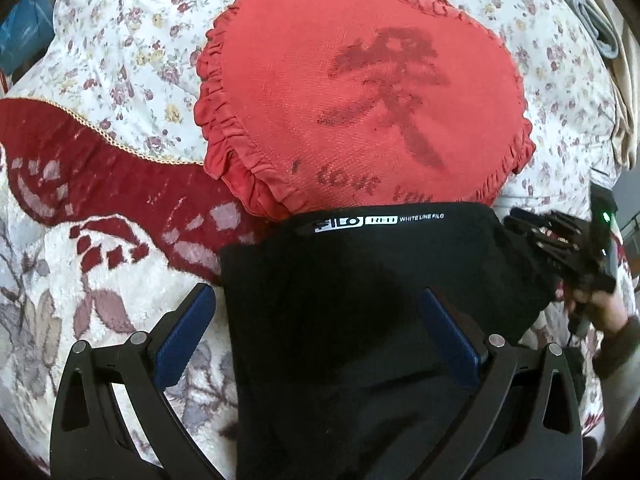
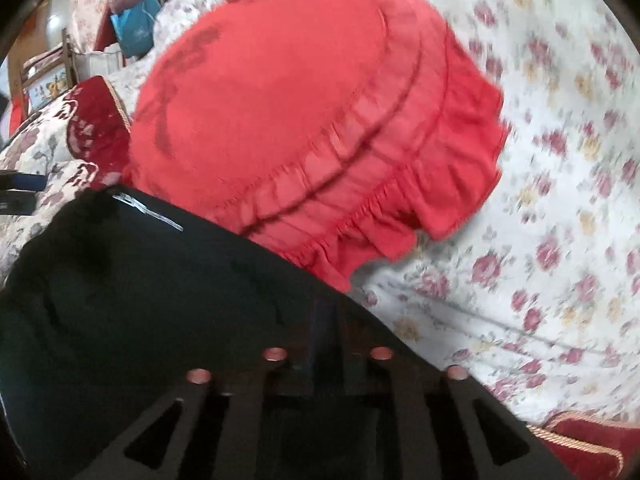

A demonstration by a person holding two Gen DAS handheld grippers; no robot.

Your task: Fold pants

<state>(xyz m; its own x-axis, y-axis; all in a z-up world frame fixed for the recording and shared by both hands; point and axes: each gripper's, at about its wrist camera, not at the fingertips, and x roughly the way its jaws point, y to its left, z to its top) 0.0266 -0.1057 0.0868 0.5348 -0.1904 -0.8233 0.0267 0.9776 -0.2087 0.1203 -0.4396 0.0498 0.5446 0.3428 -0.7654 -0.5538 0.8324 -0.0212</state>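
Observation:
The black pants (image 1: 360, 320) lie folded on the floral blanket, white brand lettering along their far edge. My left gripper (image 1: 320, 300) is open; its left blue pad (image 1: 184, 332) is beside the pants' left edge and its right pad (image 1: 448, 336) is over the black cloth. The right gripper (image 1: 560, 248) shows at the pants' right edge, held by a hand. In the blurred right wrist view the pants (image 2: 140, 300) fill the lower left, and the right gripper (image 2: 326, 316) looks shut at their edge; whether it holds cloth is unclear.
A round red frilled cushion (image 1: 360, 92) lies just beyond the pants, touching their far edge; it also shows in the right wrist view (image 2: 300, 120). A floral sheet (image 1: 120, 52) covers the bed beyond. A dark red patterned blanket (image 1: 100, 184) lies left. Clutter (image 2: 120, 28) stands far left.

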